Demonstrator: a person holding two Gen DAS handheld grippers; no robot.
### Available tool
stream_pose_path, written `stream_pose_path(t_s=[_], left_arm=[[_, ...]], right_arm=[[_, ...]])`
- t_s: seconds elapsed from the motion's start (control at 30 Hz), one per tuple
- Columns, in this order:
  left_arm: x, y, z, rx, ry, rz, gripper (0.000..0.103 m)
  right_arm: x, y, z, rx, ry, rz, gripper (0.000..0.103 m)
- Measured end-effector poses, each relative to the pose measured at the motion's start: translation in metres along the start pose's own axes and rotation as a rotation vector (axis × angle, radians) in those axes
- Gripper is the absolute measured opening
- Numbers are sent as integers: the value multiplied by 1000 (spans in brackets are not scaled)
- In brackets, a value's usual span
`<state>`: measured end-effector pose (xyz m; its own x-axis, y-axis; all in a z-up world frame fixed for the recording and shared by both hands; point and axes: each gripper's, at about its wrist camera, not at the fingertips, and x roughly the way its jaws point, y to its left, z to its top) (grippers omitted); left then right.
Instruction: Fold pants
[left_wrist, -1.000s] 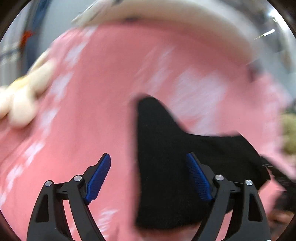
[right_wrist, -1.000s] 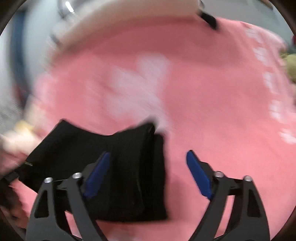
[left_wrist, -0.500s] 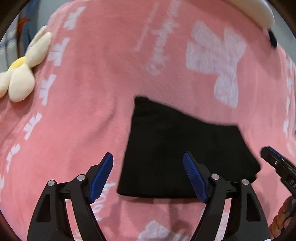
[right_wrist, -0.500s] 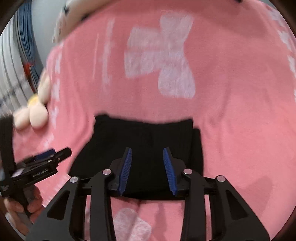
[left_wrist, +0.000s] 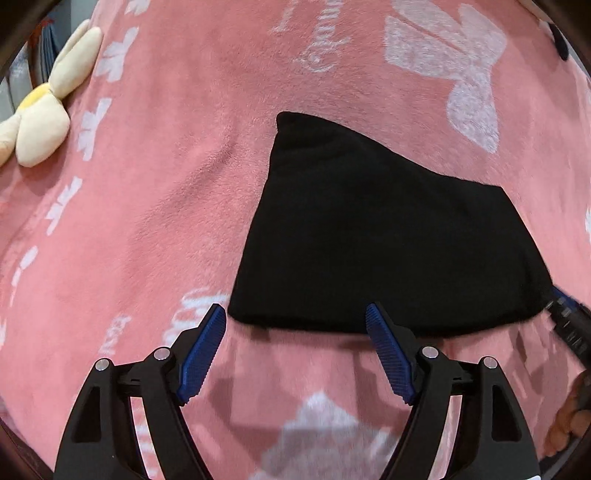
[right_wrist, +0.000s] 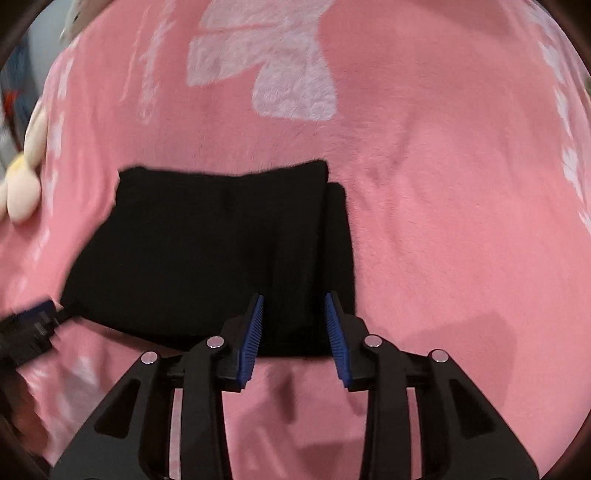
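The black pants (left_wrist: 376, 243) lie folded into a compact flat bundle on a pink blanket (left_wrist: 166, 192). They also show in the right wrist view (right_wrist: 221, 251), with a second layer sticking out along the right edge. My left gripper (left_wrist: 295, 314) is open and empty, hovering just short of the bundle's near edge. My right gripper (right_wrist: 293, 302) is partly open with a narrow gap, empty, above the bundle's near right corner. Each gripper shows at the edge of the other's view.
A cream and yellow plush flower (left_wrist: 40, 118) lies on the blanket at the far left; it also shows in the right wrist view (right_wrist: 22, 184). The blanket (right_wrist: 443, 184) has white bow prints and spreads wide around the bundle.
Both grippers have pulled back from the bundle toward its near edge. The right gripper's jaws narrowed from wide open a second ago. The pants lie still.
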<state>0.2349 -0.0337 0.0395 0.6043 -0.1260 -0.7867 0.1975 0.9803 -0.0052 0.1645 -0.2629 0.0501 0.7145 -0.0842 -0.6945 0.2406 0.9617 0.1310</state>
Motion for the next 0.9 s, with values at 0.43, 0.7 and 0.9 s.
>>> stream_pose_path(t_s=[0.43,0.7,0.9], left_arm=[[-51,-9,-65,49,33,-13,76],[-69,3,-110,22,37,6,76],[-72,16,-158,58,-18,22,81]], right_arm=[[-83,1,-90,7,-25,-70,37],[-114,10,-144,-24,-95,-105,60],[-119,11,-169,-55,-144,-130,75]])
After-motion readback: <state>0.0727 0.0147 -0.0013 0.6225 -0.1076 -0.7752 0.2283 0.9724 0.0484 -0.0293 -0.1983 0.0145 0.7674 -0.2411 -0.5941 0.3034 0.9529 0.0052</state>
